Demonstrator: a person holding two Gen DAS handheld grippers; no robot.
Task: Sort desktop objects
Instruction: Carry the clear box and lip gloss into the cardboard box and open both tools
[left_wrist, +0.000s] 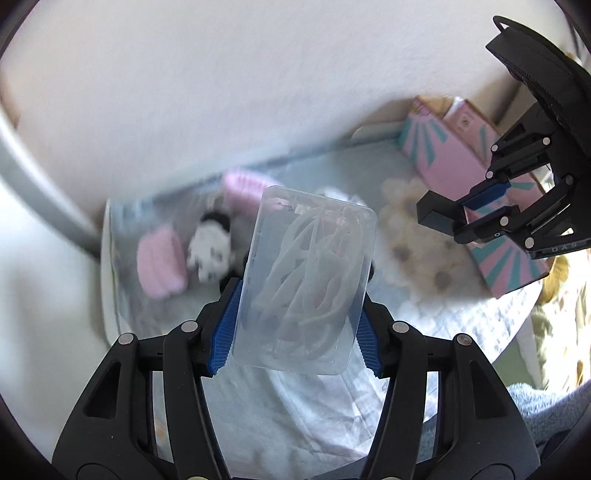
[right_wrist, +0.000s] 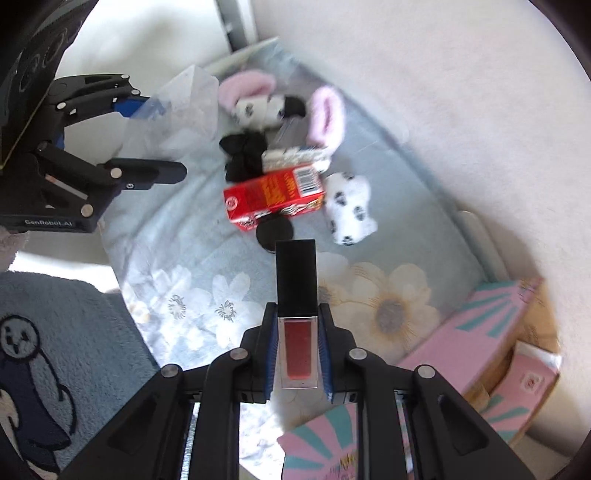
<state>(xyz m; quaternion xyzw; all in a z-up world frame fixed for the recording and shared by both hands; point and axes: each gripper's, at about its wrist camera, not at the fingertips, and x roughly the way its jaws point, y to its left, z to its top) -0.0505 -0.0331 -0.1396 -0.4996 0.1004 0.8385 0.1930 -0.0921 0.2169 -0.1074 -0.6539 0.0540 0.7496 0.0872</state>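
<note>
the left gripper (left_wrist: 295, 325) is grasping a clear plastic case (left_wrist: 308, 280) above the flowered cloth (left_wrist: 461, 317), and the right gripper (right_wrist: 297, 354) is clenching a red lip gloss tube (right_wrist: 297, 321). i think both should be carried level and slowly to the pink boxes (right_wrist: 476, 332), because the smooth case is looking slippery.

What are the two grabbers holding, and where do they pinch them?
The left gripper pinches a clear plastic case by its two long sides. The right gripper pinches a lip gloss tube by the sides of its red end.

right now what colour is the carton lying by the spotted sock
Red with orange-yellow print, the carton; clearest in the right wrist view.
</note>
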